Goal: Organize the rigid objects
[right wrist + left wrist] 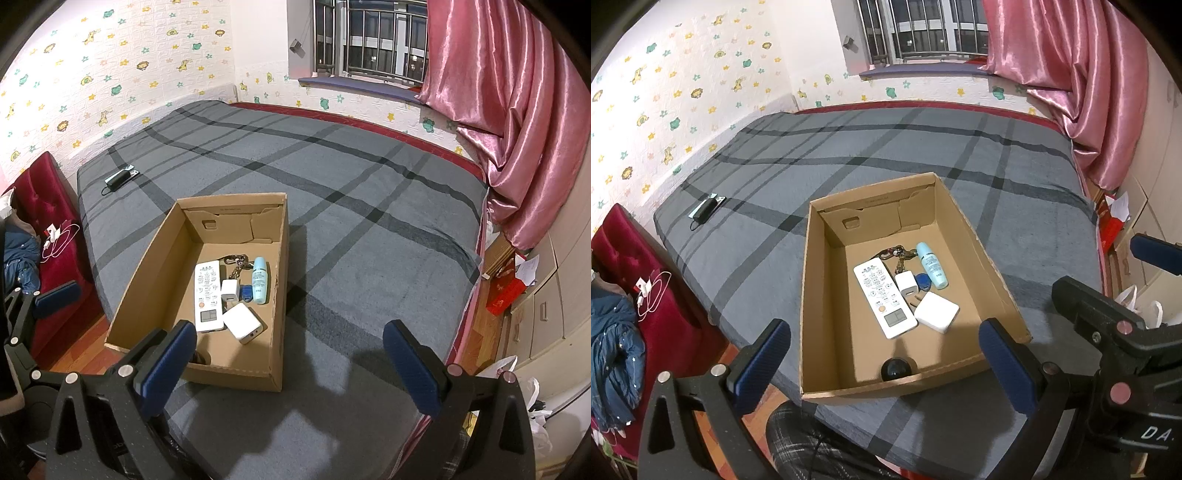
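An open cardboard box [820,295] [147,266] sits on the grey plaid bed. Inside lie a white remote [884,302] [208,295], a small white charger [905,283] [229,290], a white power adapter [936,312] [244,322], a light blue bottle [931,265] [259,280], a blue key fob [922,283] [245,292] with a key chain [895,254], and a black ball [894,368]. My left gripper [884,365] is open and empty above the box's near end. My right gripper [291,369] is open and empty, to the right of the box.
The grey plaid bed [351,184] fills both views. A dark charger with a cable [707,208] [120,179] lies near its far left corner. A red bench [48,206] with clothes and cables stands on the left. A pink curtain [517,110] and a red box [504,295] are on the right.
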`<state>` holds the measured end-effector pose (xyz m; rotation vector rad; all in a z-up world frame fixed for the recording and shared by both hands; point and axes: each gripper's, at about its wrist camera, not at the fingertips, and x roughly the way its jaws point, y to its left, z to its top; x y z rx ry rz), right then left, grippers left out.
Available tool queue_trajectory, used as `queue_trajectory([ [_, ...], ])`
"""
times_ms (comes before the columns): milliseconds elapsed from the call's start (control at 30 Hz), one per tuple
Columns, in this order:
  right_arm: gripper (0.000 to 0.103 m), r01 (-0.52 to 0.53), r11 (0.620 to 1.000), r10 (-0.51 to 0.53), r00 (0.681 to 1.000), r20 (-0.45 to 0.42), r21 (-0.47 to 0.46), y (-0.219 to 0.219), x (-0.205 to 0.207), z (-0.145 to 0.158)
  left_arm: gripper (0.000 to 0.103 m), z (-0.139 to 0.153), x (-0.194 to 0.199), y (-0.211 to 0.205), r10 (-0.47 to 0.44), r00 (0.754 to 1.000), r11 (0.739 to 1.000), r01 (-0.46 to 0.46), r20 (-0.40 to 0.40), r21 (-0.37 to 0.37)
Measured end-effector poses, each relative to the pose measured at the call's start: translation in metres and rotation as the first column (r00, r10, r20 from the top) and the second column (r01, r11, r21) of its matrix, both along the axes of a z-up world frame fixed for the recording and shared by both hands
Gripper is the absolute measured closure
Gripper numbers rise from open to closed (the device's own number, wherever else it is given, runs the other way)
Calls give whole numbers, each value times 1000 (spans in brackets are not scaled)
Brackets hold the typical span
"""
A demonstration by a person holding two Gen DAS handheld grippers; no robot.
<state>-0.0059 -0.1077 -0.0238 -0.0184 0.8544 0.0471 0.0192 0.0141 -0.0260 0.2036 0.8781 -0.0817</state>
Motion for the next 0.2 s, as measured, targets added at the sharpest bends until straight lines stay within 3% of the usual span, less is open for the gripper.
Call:
queue_trajectory([
  [200, 0, 2, 1000, -2, 1000, -1, -4, 0, 1, 0, 0, -1, 3, -1, -10, 1000, 1000, 10, -5, -2],
])
